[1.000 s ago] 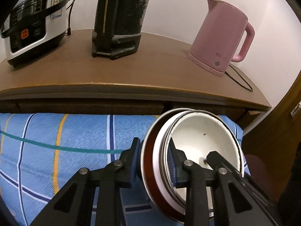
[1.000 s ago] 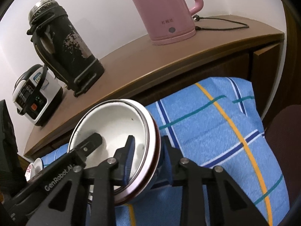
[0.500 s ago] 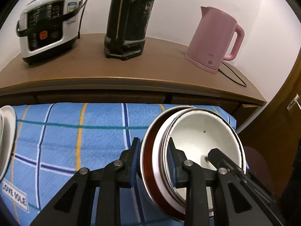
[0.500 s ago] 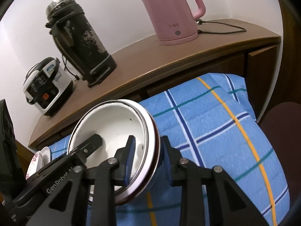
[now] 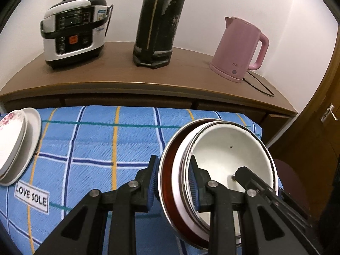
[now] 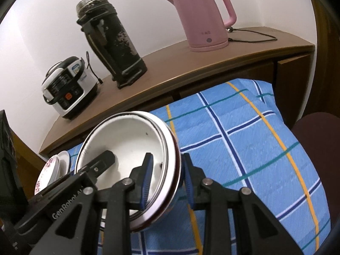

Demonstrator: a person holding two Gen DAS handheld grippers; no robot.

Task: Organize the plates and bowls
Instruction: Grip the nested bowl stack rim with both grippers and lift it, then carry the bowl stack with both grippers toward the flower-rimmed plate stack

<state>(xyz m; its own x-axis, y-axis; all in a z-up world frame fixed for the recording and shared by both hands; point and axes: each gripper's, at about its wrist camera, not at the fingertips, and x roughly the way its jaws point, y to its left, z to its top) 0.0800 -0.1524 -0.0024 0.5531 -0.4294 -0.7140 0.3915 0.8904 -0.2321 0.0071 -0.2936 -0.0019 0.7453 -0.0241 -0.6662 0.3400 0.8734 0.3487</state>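
Carrying a nested stack of bowls (image 5: 229, 155) above the blue checked cloth (image 5: 102, 146), the left gripper (image 5: 173, 182) and right gripper (image 6: 165, 176) each clamp opposite rims. White dishes (image 5: 19, 140) already sit stacked at the cloth's left; this stack, its top bowl empty, looks unplaced yet.

The checked cloth (image 5: 95, 148) is the landmark: behind it runs the wooden counter (image 5: 119, 72), on which the rice cooker (image 5: 73, 30) stands at the left, the tall flask (image 5: 160, 21) in the middle and the kettle (image 5: 240, 48) at the right, its cord (image 5: 260, 85) trailing further right. On the cloth's left edge lie stacked plates (image 5: 17, 142). Over its right part, a nested stack of bowls (image 5: 221, 170) is held tilted, the left gripper (image 5: 173, 182) on its left rim and the right gripper (image 6: 165, 180) on its right rim.
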